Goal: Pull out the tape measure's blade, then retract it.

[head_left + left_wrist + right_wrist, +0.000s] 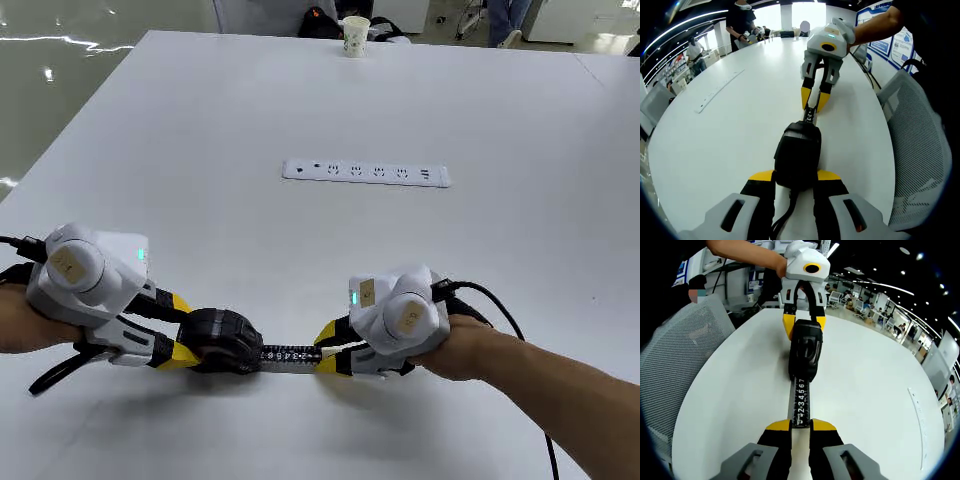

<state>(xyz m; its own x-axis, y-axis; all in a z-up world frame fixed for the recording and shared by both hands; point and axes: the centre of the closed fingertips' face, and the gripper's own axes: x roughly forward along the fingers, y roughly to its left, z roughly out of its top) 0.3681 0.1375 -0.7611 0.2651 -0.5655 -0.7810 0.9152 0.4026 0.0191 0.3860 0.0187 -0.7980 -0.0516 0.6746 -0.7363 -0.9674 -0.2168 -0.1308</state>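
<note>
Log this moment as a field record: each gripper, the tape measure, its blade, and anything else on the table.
left gripper: shut on the tape measure, black case, on the table
right gripper: shut on the blade tip
blade: short stretch pulled out, straight between the grippers
other items: power strip, paper cup at far edge

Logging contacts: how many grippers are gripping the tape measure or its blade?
2. The left gripper clamps the tape measure by its black case. The right gripper pinches the end of the blade, which is pulled out a short way.
</note>
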